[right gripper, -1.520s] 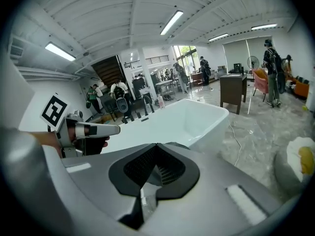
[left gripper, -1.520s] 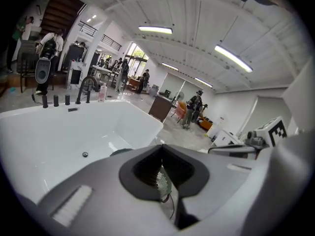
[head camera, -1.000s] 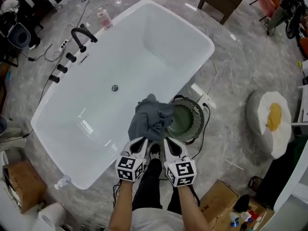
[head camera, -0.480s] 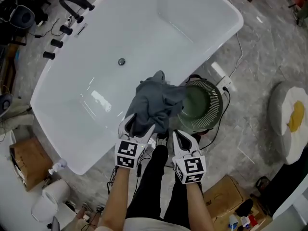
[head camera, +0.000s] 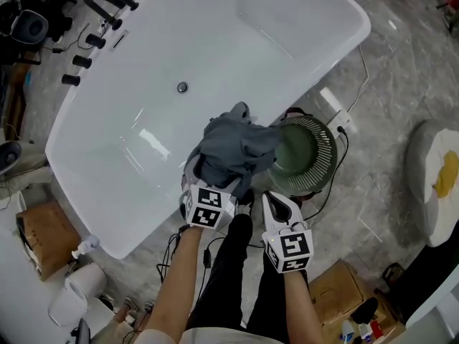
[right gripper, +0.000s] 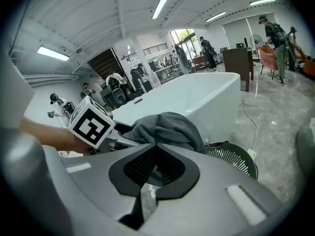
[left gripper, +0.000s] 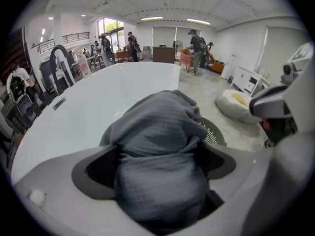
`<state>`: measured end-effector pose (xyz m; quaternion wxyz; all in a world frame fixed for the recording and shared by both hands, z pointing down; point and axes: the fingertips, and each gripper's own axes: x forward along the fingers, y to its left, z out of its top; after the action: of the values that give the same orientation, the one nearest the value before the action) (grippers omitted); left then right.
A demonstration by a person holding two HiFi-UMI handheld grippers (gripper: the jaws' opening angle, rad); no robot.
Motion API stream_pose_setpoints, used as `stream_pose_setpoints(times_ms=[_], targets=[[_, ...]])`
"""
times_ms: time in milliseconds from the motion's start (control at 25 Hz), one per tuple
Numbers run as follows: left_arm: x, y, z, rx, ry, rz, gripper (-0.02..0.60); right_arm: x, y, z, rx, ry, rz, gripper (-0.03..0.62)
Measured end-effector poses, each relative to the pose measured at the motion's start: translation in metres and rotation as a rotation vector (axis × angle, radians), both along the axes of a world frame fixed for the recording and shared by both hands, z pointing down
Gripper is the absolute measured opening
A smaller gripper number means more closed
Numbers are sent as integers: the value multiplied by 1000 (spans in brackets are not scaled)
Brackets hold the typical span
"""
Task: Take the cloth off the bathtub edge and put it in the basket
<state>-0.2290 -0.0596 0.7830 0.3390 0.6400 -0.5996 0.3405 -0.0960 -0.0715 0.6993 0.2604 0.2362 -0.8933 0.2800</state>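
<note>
A crumpled grey cloth [head camera: 233,149] bunches at the white bathtub's [head camera: 215,49] near edge and overlaps the left rim of the round green basket [head camera: 326,149]. My left gripper [head camera: 214,181] is under the cloth's near side. In the left gripper view its jaws are opening and stand wide, with the cloth [left gripper: 157,127] filling the gap. My right gripper [head camera: 271,201] is shut and empty, just below and to the right of the cloth. In the right gripper view the cloth [right gripper: 167,127] lies beyond the closed jaws, with the basket [right gripper: 234,156] to its right.
Black taps [head camera: 107,6] stand at the tub's far left. A cable and power strip [head camera: 337,120] lie beside the basket. A cardboard box [head camera: 43,239] and paper rolls [head camera: 72,299] sit at lower left. A white and yellow cushion [head camera: 437,178] lies to the right.
The left gripper has pushed forward into the cloth and its jaws have spread. The right gripper has come away from the cloth and dropped back. The cloth has shifted slightly toward the basket.
</note>
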Motion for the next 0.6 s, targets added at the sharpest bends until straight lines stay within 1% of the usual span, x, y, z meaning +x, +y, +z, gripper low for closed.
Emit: stream_pose_setpoints(times_ms=[120, 240, 360, 480, 600], targets=[[0, -9, 11, -36, -6, 40, 546, 2, -2, 2, -2, 4, 0, 2], [2, -15, 23, -59, -12, 98, 545, 1, -1, 6, -3, 12, 9, 2], [1, -16, 28, -63, -5, 134, 541, -4, 3, 8, -10, 14, 11, 2], [1, -17, 26, -54, 5, 150, 536, -11, 13, 5, -3, 14, -18, 2], [0, -15, 26, -44, -5, 167, 502, -13, 22, 6, 3, 18, -43, 2]])
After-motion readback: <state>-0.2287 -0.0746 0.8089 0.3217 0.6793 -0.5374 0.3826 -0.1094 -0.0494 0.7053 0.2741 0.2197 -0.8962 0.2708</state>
